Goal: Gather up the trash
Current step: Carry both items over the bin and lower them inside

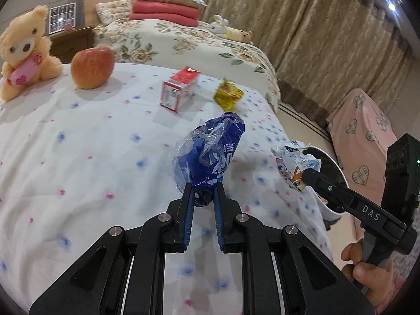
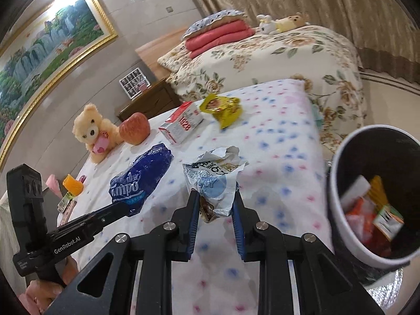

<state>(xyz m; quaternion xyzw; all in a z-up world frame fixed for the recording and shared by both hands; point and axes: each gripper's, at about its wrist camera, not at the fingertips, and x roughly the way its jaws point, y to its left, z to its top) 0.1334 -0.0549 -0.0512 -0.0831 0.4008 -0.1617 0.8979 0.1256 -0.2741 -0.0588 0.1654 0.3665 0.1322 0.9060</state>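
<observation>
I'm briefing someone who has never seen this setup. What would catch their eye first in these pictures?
First, the two grippers, each clamped on trash above the dotted bedspread: the left gripper holds a crumpled blue wrapper, the right gripper a white cartoon-printed wrapper. Next, the dark bin at the bed's right edge, already holding scraps. At the far end sit a teddy bear and an apple.

"DAS" on right gripper [image 1: 305, 177] arm, "GenRobot.AI" on left gripper [image 2: 126, 211] arm, "1928" on red-white carton [image 2: 182, 126], partial "mpo" on blue wrapper [image 2: 139, 181], other print illegible.
</observation>
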